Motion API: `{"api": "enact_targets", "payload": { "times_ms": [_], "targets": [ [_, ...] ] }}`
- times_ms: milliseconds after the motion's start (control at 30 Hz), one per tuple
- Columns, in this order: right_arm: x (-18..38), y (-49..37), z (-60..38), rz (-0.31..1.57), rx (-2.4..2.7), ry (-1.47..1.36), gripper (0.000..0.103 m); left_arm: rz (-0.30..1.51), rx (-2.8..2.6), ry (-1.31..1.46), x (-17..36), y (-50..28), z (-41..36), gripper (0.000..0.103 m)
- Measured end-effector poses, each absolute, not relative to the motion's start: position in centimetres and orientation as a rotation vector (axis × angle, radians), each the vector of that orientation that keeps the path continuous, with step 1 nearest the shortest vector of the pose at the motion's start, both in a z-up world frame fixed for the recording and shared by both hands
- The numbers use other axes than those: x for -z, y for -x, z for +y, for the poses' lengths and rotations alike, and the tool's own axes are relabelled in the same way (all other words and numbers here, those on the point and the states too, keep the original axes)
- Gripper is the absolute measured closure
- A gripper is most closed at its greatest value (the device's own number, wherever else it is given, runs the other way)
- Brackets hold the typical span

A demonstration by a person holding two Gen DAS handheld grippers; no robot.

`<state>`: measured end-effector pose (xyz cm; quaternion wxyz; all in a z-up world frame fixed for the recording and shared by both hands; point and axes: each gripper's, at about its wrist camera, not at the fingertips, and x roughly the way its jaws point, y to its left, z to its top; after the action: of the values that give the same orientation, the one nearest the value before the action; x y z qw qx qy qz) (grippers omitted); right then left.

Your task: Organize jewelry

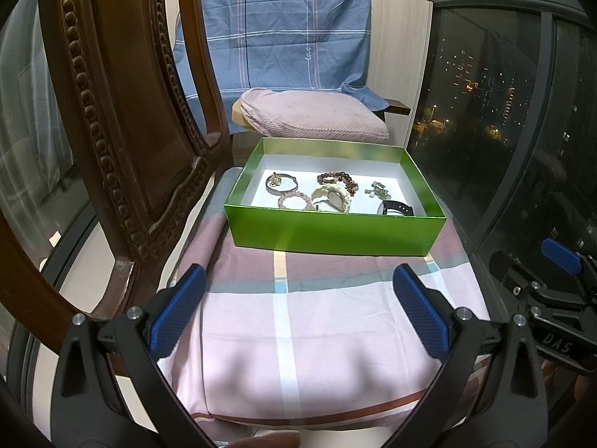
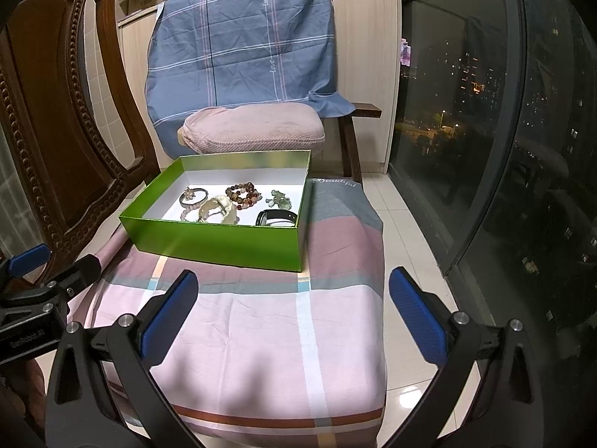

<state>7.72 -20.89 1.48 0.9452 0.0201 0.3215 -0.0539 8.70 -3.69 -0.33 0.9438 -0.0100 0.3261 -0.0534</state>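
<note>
Two grippers, left [image 1: 298,310] and right [image 2: 293,313], hang released with jaws wide apart over the pink plaid cloth [image 1: 317,336], grasping nothing. We see the green box [image 1: 335,233] ahead on the cloth, holding the jewelry: a silver bangle [image 1: 281,182], brown beads [image 1: 337,179], pink beads [image 1: 294,199], a cream watch [image 1: 332,198], a green charm [image 1: 378,190] and a black band [image 1: 395,209]. A carved wooden chair back [image 1: 123,130] stands just left; a pink cushion [image 2: 253,128] and blue sheet [image 2: 242,44] lie behind, a dark window [image 2: 485,112] to the right.

open green box [image 1: 337,237] on the plaid cloth — bracelets [image 1: 337,180] and watches [image 1: 332,198] lie loose inside.
</note>
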Motion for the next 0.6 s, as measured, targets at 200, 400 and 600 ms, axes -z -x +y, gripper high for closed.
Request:
{"api": "enact_targets", "payload": {
  "times_ms": [200, 400, 600],
  "targets": [
    [-1.49, -7.70, -20.95, 0.653, 0.109, -0.040, 0.003, 0.666, 0.111, 0.018, 0.44, -8.68, -3.68, 0.004],
    [-1.50, -7.71, -21.00, 0.653, 0.109, -0.039, 0.003, 0.667, 0.111, 0.018, 0.49, -8.68, -3.67, 0.004],
    [-1.32, -7.74, -20.89, 0.654, 0.108, -0.038, 0.003, 0.668, 0.112, 0.018, 0.50, -8.70, -3.66, 0.004]
  ]
}}
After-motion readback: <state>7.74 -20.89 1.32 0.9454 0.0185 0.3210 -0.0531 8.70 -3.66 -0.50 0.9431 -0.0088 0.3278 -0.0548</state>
